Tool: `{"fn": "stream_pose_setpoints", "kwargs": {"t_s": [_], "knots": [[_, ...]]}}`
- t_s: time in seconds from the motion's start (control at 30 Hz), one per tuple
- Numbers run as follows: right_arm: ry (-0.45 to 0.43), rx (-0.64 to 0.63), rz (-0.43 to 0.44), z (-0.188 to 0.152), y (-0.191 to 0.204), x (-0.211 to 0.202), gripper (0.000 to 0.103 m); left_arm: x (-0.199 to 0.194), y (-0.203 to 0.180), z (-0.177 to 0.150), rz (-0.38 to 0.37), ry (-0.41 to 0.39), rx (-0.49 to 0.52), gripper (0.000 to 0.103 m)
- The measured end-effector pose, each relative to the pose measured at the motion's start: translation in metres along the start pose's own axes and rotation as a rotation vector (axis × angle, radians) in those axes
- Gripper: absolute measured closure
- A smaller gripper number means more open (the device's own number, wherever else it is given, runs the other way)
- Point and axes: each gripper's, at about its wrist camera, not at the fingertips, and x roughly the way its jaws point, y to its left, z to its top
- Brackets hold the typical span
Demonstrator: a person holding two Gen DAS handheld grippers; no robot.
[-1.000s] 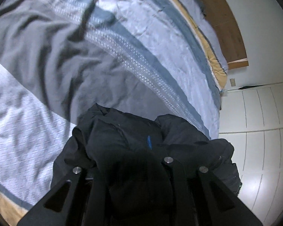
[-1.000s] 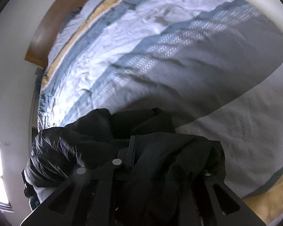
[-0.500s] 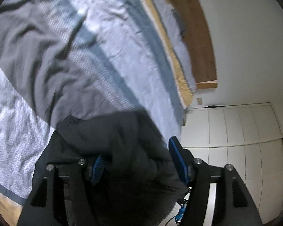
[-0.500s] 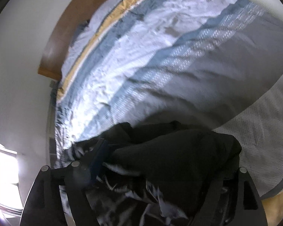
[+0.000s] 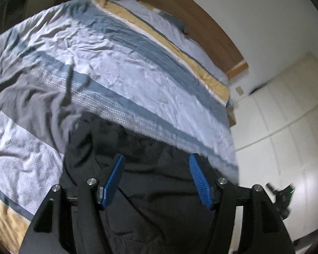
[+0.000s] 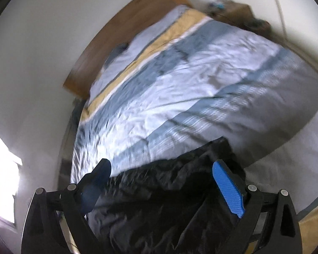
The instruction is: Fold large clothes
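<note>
Your left gripper (image 5: 156,169) stands with its jaws apart, having just opened; its ribbed blue pads (image 5: 113,176) touch nothing. The black jacket (image 5: 150,190) lies below and between them, unheld. It is matte, soft and creased, bunched into an uneven heap at 6 o'clock in the left wrist view, resting on the near edge of the bed.

Your right gripper (image 6: 161,173) is spread wider, its jaws also just opened, with the blue pad (image 6: 228,188) at 5 o'clock clear of cloth. Here the black jacket (image 6: 159,196) shows a shinier, crinkled, quilted surface at 6 o'clock, again loose beneath the fingers.

Beyond it, the duvet (image 5: 120,63) runs toward 12 o'clock in broad bands: grey, patterned white, slate blue, pale wrinkled white, mustard. Farther still, a smooth wooden headboard (image 5: 180,6) meets the plain wall. Panelled white doors (image 5: 286,116) stand at 3 o'clock in the left view.
</note>
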Motion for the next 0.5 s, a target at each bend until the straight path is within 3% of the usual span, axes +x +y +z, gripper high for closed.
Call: {"fn": "stream_pose_setpoints", "kwargs": {"t_s": [0.3, 0.5], "knots": [[0.081, -0.366, -0.057, -0.077, 0.089, 0.056, 0.008, 0.069, -0.064, -0.056, 0.076, 0.086, 0.171, 0.041], [0.106, -0.459, -0.068, -0.103, 0.116, 0.103, 0.008, 0.121, -0.098, -0.076, 0.153, 0.098, 0.308, 0.041]]}}
